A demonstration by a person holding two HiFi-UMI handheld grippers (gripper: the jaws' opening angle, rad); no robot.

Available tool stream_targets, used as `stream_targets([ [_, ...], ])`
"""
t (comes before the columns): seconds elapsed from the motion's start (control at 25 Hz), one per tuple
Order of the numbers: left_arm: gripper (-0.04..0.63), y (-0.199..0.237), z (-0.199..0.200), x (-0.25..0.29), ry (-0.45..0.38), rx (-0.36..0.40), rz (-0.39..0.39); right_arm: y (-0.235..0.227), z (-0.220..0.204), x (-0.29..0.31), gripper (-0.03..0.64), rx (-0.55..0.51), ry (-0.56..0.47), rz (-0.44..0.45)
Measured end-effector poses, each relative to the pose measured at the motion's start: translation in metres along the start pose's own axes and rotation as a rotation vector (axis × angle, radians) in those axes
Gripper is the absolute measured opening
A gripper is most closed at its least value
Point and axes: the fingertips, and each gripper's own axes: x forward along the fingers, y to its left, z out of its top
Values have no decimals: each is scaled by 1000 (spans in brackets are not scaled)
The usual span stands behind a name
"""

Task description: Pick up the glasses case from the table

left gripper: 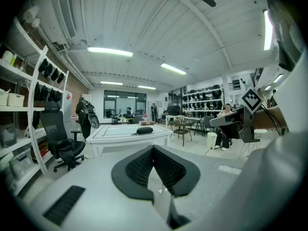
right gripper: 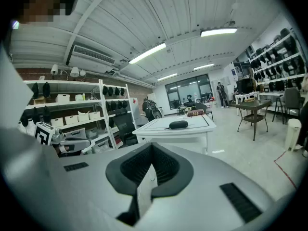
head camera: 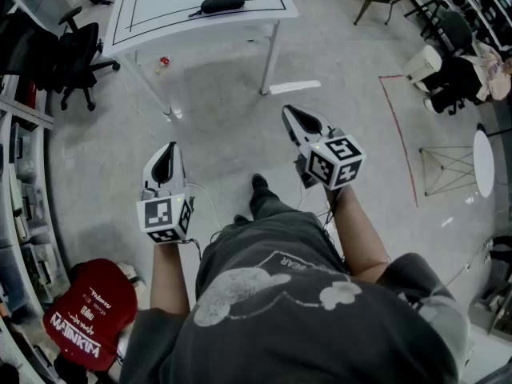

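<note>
The black glasses case [head camera: 222,3] lies on the white table [head camera: 160,14] at the far end of the head view, well ahead of both grippers. It also shows small and distant as the glasses case [left gripper: 144,130] on the table [left gripper: 115,137] in the left gripper view. In the right gripper view the case [right gripper: 178,124] rests on the same table [right gripper: 192,130]. My left gripper [head camera: 168,149] is held over the floor, shut and empty, its tips [left gripper: 154,148] meeting. My right gripper [head camera: 290,112] is also shut on nothing, its tips [right gripper: 151,146] together.
A black office chair [head camera: 76,54] stands left of the table, with shelves [head camera: 20,214] along the left wall. A red bag [head camera: 88,314] lies at the lower left. Red tape [head camera: 400,134] marks the floor on the right, near a round white table [head camera: 483,162]. A book [left gripper: 139,123] lies on the table.
</note>
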Motion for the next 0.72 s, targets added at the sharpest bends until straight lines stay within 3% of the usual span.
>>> stream_targets([
  [0.44, 3, -5, -5, -17, -13, -1, -4, 13, -5, -9, -2, -1, -2, 8],
  [0.72, 3, -2, -8, -15, -19, -15, -6, -2, -13, 0, -2, 13, 17, -34],
])
